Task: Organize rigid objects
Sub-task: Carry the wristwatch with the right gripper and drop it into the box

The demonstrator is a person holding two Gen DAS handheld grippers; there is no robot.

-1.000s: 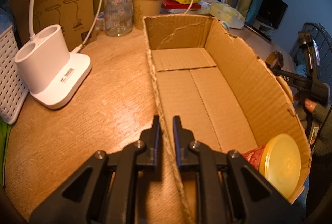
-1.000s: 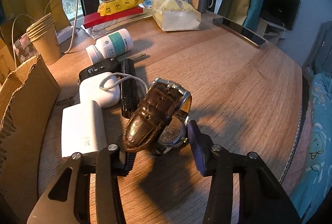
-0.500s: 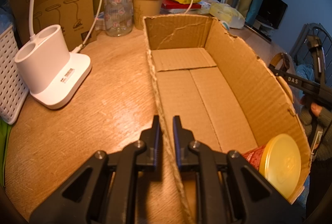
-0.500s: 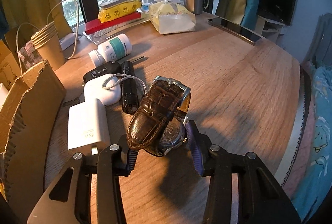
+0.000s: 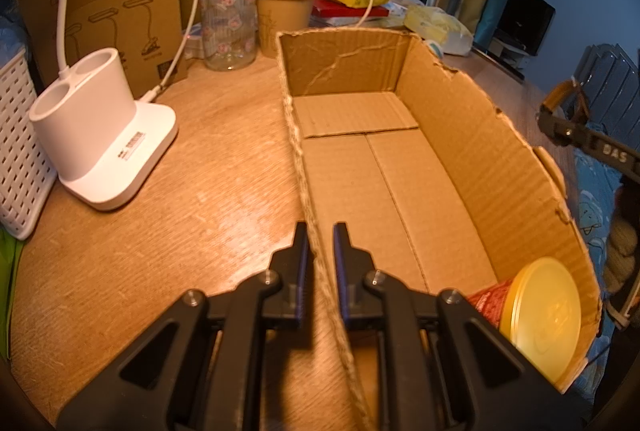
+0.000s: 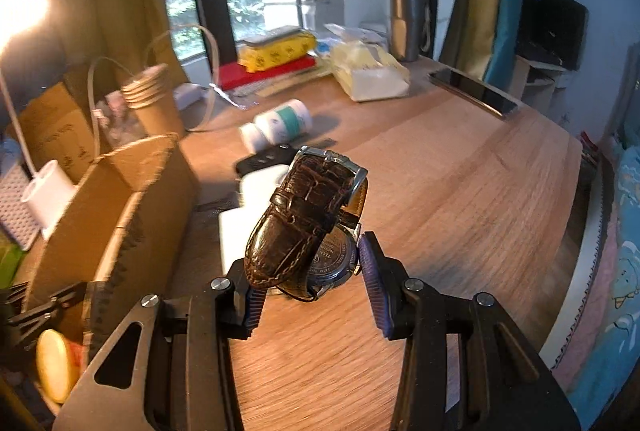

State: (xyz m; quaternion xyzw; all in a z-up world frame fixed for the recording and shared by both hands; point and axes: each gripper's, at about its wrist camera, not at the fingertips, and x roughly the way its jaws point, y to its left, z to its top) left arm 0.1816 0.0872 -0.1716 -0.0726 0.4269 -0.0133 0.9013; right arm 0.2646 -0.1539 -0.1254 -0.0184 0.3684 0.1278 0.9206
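Observation:
An open cardboard box lies on the wooden table, with a red cup with a yellow lid in its near corner. My left gripper is shut on the box's left wall, one finger on each side of it. My right gripper is shut on the case of a brown leather wristwatch, held above the table to the right of the box. In the left wrist view that right gripper shows beyond the box's right wall. A white power bank, a black key fob and a white pill bottle lie beside the box.
A white lamp base, a white basket, a glass jar and stacked paper cups stand left of and behind the box. A phone, a tissue pack and a steel mug sit at the table's far side.
My right gripper has lifted the watch off the table and swung it up and toward the box. The left gripper has stayed put on the box wall.

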